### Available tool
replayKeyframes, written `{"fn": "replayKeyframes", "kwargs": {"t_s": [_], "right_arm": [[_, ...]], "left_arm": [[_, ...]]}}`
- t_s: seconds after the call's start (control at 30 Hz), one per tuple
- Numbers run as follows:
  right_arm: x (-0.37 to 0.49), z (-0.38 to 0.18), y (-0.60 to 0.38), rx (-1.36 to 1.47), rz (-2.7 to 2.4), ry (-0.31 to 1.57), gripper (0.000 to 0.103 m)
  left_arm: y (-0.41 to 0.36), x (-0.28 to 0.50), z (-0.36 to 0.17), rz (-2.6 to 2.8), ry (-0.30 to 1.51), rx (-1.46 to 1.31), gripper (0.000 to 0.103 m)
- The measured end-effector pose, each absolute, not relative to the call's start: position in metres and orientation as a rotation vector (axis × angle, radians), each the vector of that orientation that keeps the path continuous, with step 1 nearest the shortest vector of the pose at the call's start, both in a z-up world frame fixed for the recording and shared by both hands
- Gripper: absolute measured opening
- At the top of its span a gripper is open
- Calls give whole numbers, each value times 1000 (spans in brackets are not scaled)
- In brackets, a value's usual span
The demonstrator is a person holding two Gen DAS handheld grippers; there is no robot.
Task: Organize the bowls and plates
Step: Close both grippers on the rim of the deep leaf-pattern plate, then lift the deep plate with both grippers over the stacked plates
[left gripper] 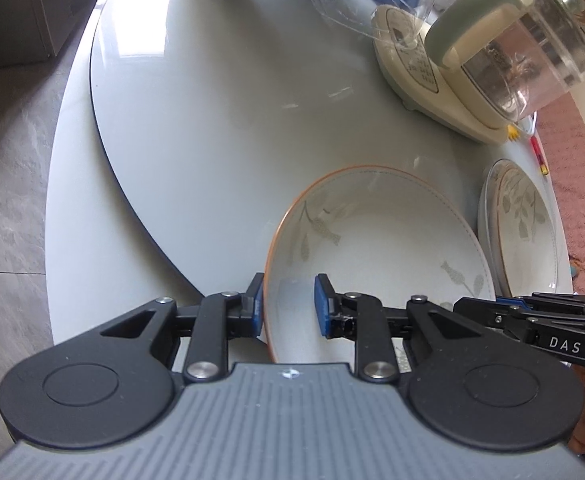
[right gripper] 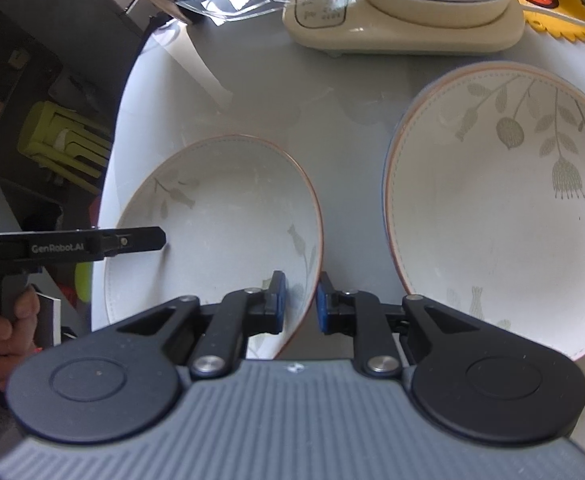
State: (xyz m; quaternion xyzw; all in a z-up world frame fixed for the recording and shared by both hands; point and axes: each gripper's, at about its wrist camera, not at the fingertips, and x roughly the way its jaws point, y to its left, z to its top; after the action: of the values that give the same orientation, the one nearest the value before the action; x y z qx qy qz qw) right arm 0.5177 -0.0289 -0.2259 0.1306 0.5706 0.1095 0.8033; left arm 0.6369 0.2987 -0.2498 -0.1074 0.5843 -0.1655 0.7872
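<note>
- The smaller leaf-print bowl (left gripper: 376, 256) sits on the round worktop (left gripper: 220, 92), and both grippers straddle its rim from opposite sides.
- Left gripper (left gripper: 288, 306) has one blue pad outside the near-left rim and one inside, with a gap showing, so it isn't clamped.
- Right gripper (right gripper: 301, 303) does the same on the right rim: pads close to the wall, not visibly pinching.
- A bigger matching bowl (right gripper: 492, 216) sits just beside it, apart.
- A cream glass kettle on its base (left gripper: 488, 68) stands farther back.
</note>
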Motion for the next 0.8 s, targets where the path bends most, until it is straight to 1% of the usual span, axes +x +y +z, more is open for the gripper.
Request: {"fn": "replayKeyframes", "kwargs": {"t_s": [0.17,0.47,0.8], "right_arm": [[515,-219,-33,289,264,1202,19],[509,-195,-62,381,283,1150,19],[514,-176,-100,377,268,1079,19]], "left_arm": [[299,635,-235,-344,1232,-257,29],[291,622,-192,-348,1165,-299,29],[258,621,-178,-399,1157,-349,29]]}}
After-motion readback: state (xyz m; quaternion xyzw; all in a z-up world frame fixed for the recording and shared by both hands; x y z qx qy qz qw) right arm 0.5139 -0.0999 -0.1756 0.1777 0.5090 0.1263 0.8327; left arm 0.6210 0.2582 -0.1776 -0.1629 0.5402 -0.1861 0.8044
